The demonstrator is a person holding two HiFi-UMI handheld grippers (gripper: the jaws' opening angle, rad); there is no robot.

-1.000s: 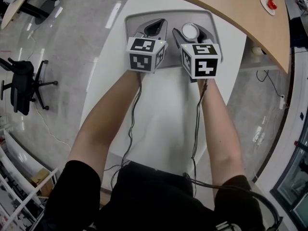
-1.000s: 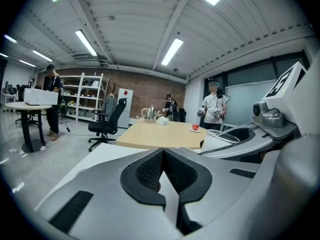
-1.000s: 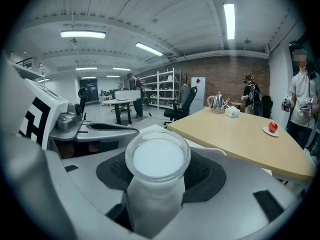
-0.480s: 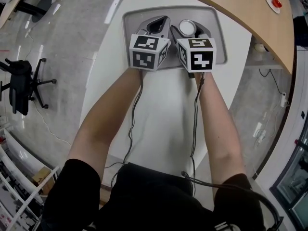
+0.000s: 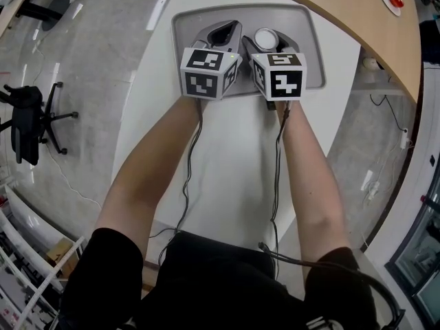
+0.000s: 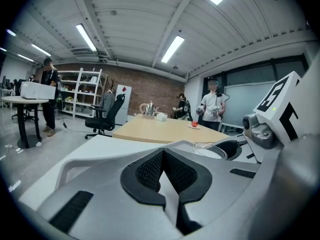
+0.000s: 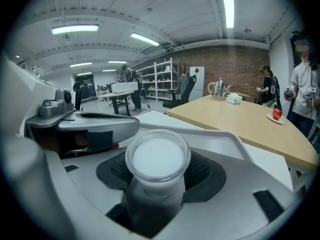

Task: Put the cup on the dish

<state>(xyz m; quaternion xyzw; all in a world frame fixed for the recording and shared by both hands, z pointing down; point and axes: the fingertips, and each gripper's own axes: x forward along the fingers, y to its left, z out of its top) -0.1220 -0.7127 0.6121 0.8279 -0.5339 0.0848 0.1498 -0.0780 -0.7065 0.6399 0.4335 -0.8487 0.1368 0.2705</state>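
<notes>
White bench, workshop behind. Grey rounded plastic tray at 12 o'clock. Right claw clamped on clear glass cup over tray's 1 o'clock part; contact unclear. Left claw closed, empty, alongside. Advice: lower cup level, release only once base seated.

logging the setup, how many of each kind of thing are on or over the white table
grippers: 2, the left gripper and the right gripper
clear cup: 1, held in the right gripper
grey tray: 1
total: 4
</notes>
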